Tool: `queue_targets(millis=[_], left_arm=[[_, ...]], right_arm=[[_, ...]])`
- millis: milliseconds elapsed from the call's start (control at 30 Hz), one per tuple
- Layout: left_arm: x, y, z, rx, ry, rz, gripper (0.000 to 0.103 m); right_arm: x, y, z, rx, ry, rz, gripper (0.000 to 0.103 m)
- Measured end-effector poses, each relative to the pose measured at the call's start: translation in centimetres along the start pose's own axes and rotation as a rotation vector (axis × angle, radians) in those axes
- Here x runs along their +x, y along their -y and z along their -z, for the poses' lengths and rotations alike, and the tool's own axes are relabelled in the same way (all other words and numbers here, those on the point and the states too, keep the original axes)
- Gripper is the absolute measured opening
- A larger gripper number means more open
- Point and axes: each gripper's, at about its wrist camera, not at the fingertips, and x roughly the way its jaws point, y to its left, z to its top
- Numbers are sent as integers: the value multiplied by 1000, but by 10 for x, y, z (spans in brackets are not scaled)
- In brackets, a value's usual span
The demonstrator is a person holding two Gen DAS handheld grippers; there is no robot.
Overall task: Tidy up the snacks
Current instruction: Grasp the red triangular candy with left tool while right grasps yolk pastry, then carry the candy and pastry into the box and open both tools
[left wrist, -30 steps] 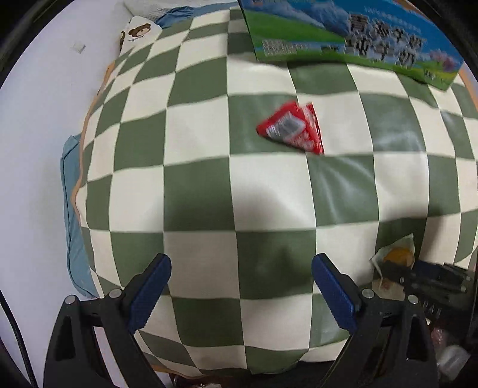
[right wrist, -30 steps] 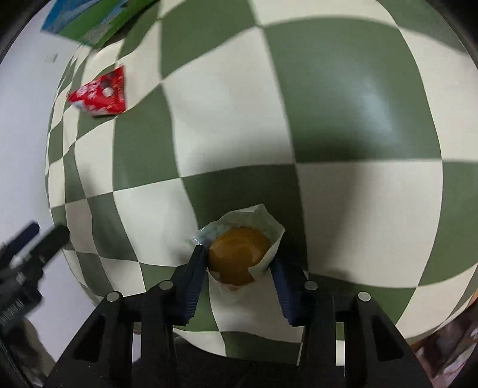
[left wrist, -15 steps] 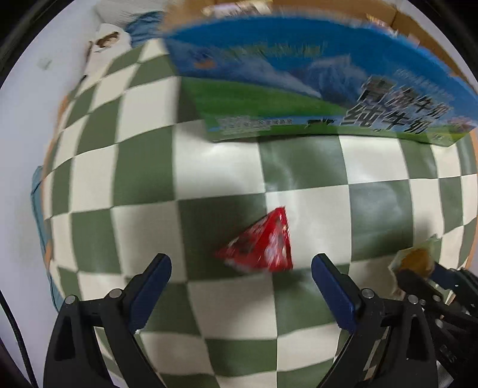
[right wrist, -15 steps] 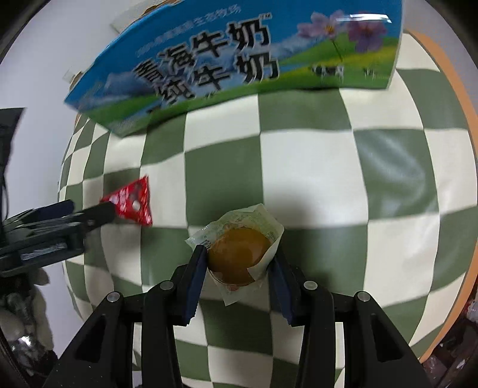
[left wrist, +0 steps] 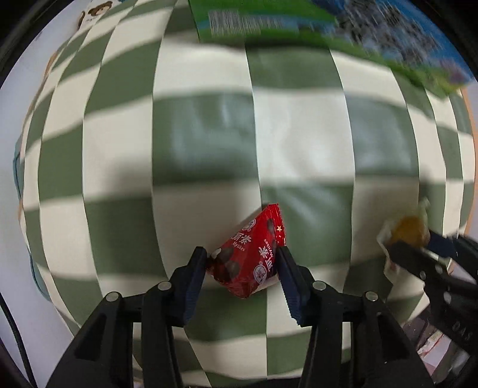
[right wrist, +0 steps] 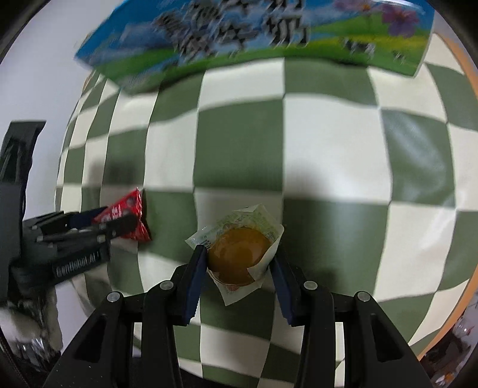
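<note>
My left gripper (left wrist: 243,258) is shut on a red triangular snack packet (left wrist: 251,255), its blue pads pressing both sides. The packet also shows at the left of the right wrist view (right wrist: 127,219), between the left gripper's fingers (right wrist: 89,226). My right gripper (right wrist: 239,259) is shut on a clear-wrapped round orange pastry (right wrist: 239,258). That pastry also shows at the right edge of the left wrist view (left wrist: 407,229), held by the right gripper (left wrist: 418,247). Both grippers hover just above the green and cream checked cloth (left wrist: 209,134).
A blue and green milk carton box (right wrist: 254,38) lies at the far edge of the cloth; it also shows in the left wrist view (left wrist: 328,27). The cloth's orange edge (right wrist: 466,286) runs along the right. White surface (left wrist: 18,74) lies to the left.
My left gripper moved forward onto the red packet and closed on it. My right gripper kept hold of the pastry and moved closer to the box.
</note>
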Motion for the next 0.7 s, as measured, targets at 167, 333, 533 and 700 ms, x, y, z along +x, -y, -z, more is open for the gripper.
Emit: queue_targets(millis=[167,333,533,700], left_arm=[[19,9,23,4,-35,8,47],[32,6,20,-7,-53,0,59],[38,0,18,-5,-58,-2,58],[32,16,22,7,-43,-8,54]], right_arm=[[17,-7,13,-35,-44,2,46],[32,-12,12,-49,-51,19,46],[41,-12,12,-28,-66,2,47],[42,-5,17,-3,-82,-15,48]])
